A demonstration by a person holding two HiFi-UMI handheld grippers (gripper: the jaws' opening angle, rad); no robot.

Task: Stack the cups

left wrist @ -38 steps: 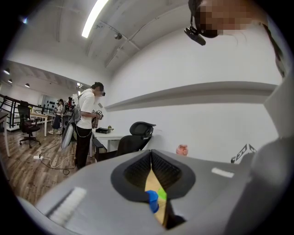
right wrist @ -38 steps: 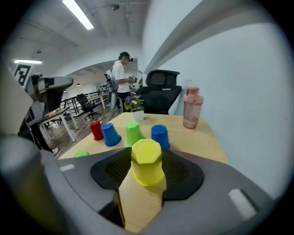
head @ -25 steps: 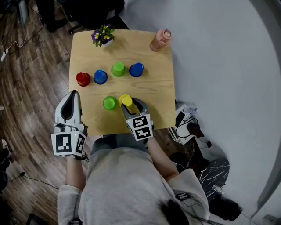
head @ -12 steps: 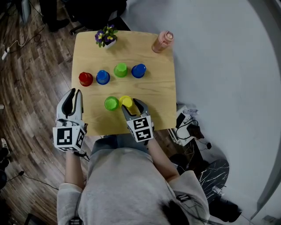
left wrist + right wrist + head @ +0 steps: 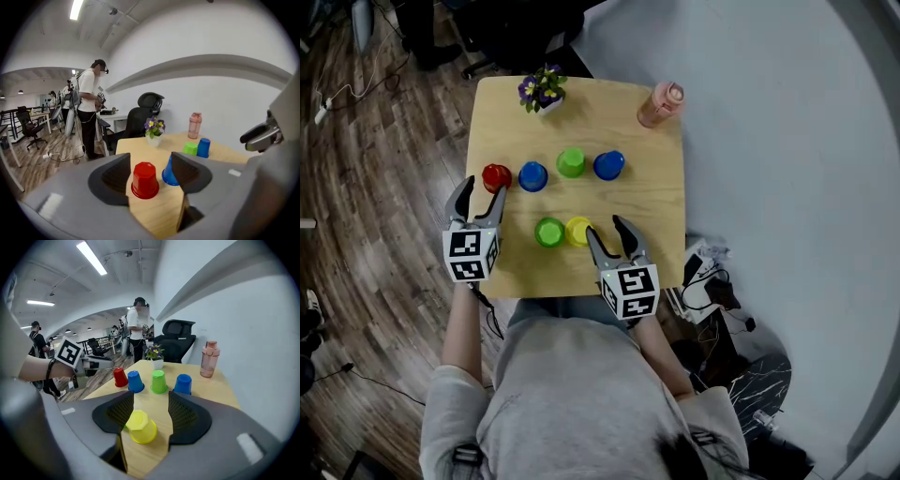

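Left claw (image 5: 480,195), jaws just opening, framing red cup (image 5: 496,175), not gripping; next needing advancing, squeezing. Right claw (image 5: 609,232) hanging open, right of red cup.

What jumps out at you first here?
Six bright upside-down cups on the wooden table: a far row of red cup, blue cup, green cup, second blue cup, then a near green cup and yellow cup. A pink bottle and purple flowers stand along the far edge.

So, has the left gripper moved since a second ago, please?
Yes. Against the table, the left gripper has come forward to the red cup; its jaws have just been opening, the cup ahead of them, ungripped.
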